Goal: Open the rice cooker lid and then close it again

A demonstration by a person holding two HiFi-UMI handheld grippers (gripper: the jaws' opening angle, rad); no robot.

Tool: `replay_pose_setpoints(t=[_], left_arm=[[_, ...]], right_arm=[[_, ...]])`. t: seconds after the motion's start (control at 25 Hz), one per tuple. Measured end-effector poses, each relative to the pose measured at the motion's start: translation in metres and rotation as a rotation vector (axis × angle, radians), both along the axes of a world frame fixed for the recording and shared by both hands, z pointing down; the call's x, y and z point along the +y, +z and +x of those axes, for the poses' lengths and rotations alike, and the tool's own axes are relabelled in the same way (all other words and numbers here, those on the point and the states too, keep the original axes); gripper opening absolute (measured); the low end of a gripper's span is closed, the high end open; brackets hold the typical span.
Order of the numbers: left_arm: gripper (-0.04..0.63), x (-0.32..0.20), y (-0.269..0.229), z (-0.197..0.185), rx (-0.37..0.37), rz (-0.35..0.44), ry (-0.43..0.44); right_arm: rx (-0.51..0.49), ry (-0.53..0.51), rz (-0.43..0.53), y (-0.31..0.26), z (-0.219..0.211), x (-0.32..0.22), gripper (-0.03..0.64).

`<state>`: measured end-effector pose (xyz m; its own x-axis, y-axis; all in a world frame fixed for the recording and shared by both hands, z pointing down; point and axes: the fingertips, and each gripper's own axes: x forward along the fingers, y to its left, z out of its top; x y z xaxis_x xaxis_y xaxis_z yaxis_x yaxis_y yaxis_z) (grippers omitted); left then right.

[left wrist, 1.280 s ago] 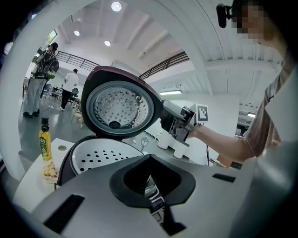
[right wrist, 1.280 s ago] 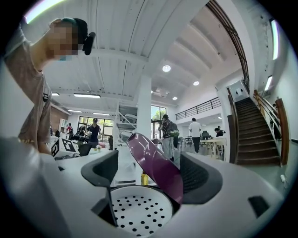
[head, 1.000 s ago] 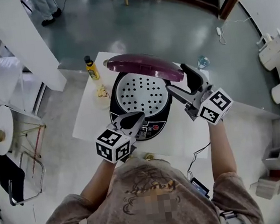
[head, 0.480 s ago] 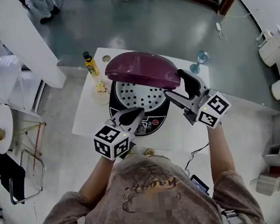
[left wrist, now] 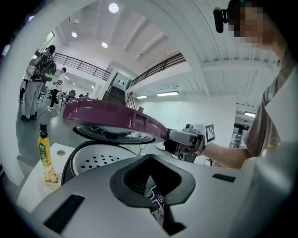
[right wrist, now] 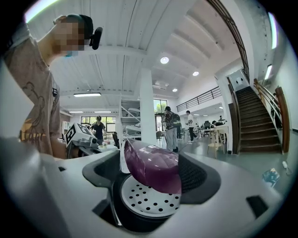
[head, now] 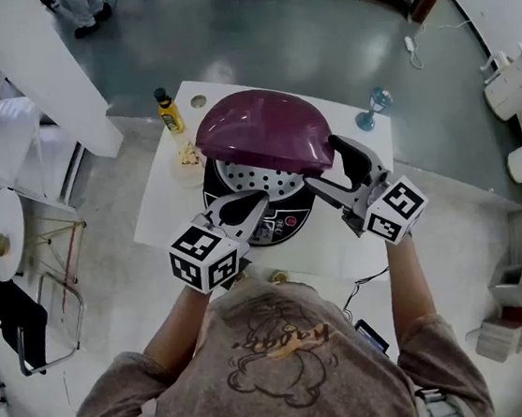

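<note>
The black rice cooker (head: 286, 223) stands on a white table (head: 163, 215). Its purple lid (head: 266, 131) hangs half lowered over the perforated white tray (head: 258, 182) inside. My right gripper (head: 332, 168) reaches in from the right, shut on the lid's front edge. In the right gripper view the lid (right wrist: 153, 167) fills the gap between the wide-set jaws. My left gripper (head: 247, 206) sits over the cooker's front control panel, shut on nothing. In the left gripper view the lid (left wrist: 107, 118) slopes above the pot, with the right gripper (left wrist: 186, 144) at its rim.
A yellow bottle (head: 169, 112) and a small dish of food (head: 189, 160) stand at the table's far left. A blue glass piece (head: 373, 109) is at the far right corner. A white pillar (head: 36, 70) and a chair (head: 29, 316) are to the left.
The lid has swung down from nearly upright to half lowered over the pot, and my right gripper has come down with it. The left gripper has stayed put.
</note>
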<state>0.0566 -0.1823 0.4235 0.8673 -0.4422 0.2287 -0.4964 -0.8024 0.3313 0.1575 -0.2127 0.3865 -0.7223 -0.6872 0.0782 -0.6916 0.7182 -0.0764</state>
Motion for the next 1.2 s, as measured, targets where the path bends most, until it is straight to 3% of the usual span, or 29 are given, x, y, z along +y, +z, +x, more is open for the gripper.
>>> replay_pose_setpoints(t=[0.24,0.6,1.2], left_arm=[[0.02,-0.005,-0.02,-0.002,0.025,0.036,-0.007],[0.02,-0.013,-0.054,-0.004,0.072,0.094,-0.004],[0.02,-0.029,-0.033,-0.007,0.008,0.071,-0.027]], right_arm=[[-0.028,0.007,-0.018,0.007,0.001,0.006,0.379],[0.008,-0.004,-0.036,0.022,-0.003,0.014,0.368],[0.001,-0.009,-0.078,0.04,-0.007,0.023,0.363]])
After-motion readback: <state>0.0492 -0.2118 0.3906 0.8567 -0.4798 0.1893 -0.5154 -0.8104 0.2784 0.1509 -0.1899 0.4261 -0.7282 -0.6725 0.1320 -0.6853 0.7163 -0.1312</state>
